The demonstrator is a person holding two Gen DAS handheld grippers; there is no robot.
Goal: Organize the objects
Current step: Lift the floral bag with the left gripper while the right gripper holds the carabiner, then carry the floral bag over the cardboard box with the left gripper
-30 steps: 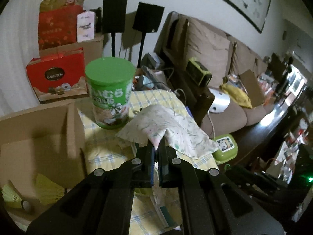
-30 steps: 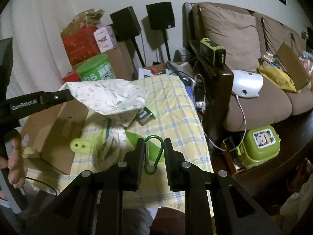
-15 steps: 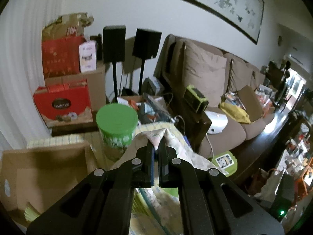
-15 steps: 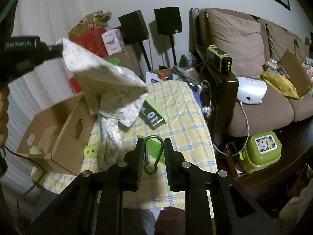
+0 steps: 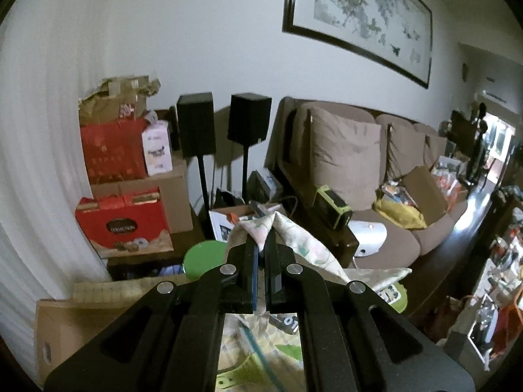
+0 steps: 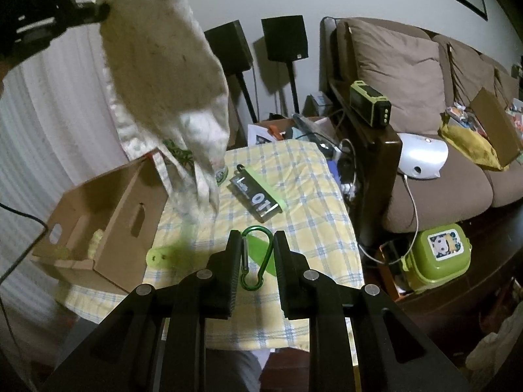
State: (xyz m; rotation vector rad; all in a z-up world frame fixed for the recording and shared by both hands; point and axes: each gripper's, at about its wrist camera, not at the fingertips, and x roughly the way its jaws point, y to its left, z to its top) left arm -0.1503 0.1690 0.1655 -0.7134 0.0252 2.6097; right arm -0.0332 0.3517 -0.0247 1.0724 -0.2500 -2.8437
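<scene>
Behind the bench (image 6: 313, 196), with its yellow-and-blue checked cloth, stand a brown sofa (image 6: 408, 65) and two black speakers on stands (image 6: 284, 37). What has changed is the height of your left tool (image 5: 261, 245): a second ago it held the pale floral cloth bag (image 6: 163, 65) low over the bench, near the green-lidded round canister (image 5: 204, 256), and now it has carried the bag well up. The bag hangs full length from the clenched jaws, which pinch one top corner. Its lower end and strap dangle close to the far wall of the open brown cardboard box (image 6: 98, 225); whether they touch it or the bench you cannot tell through the blur.

Lifting the bag has uncovered the bench. A dark flat rectangular case with a green strip and white digits (image 6: 258, 197) now lies plainly in view, and a lime-green plastic piece (image 6: 163, 256) lies beside the box.

Your right tool (image 6: 252, 254) has kept its place. It is closed on the green metal carabiner (image 6: 253, 256), which stands upright between the fingers above the near end of the bench.

By the look of it, both pieces are in hand and clear of the clutter. The bag sits almost over the box, so lowering it there seems the likely next placement. Mind the trailing strap, which could drag the smaller things along.
</scene>
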